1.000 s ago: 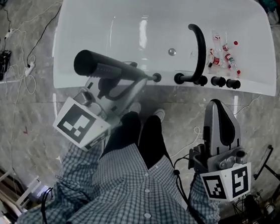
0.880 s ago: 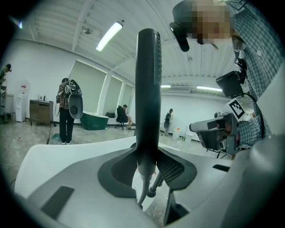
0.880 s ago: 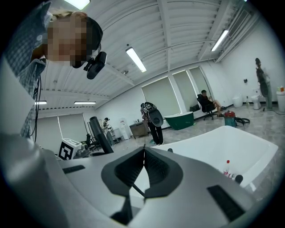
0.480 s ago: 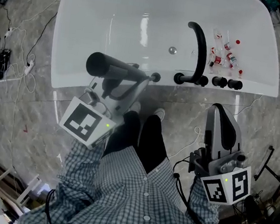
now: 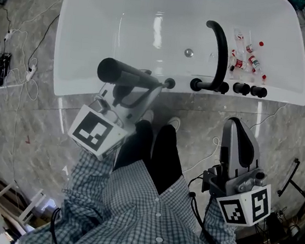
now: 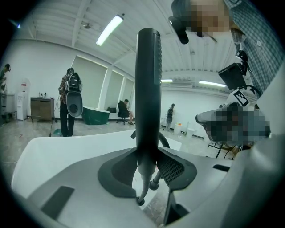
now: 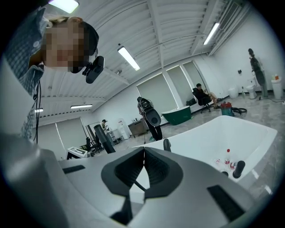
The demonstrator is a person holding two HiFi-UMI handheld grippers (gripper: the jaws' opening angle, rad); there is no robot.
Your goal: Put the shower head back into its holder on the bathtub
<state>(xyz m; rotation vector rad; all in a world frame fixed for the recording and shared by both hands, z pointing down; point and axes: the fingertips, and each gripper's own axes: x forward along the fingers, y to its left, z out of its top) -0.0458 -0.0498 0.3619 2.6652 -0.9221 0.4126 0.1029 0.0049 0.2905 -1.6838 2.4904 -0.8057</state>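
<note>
The black shower head (image 5: 126, 76) lies level over the near rim of the white bathtub (image 5: 91, 83). Its handle end reaches a small round black fitting (image 5: 170, 83) on that rim. My left gripper (image 5: 130, 90) is shut on the handle from the near side. In the left gripper view the shower head (image 6: 148, 89) stands upright between the dark pads (image 6: 119, 171) of the left gripper (image 6: 149, 165), with a thin stem hanging below it. My right gripper (image 5: 238, 136) hovers over the floor on the right, shut and empty; its right gripper view shows the jaws (image 7: 143, 165) meeting.
A curved black spout (image 5: 220, 47) and two black knobs (image 5: 248, 90) sit on the rim to the right of the fitting. Several small bottles (image 5: 246, 55) lie inside the tub near a metal drain (image 5: 188, 53). Cables (image 5: 23, 70) trail over the marble floor on the left.
My left gripper has carried the shower head a little to the right, closer to the fitting on the rim. The right gripper has hardly moved.
</note>
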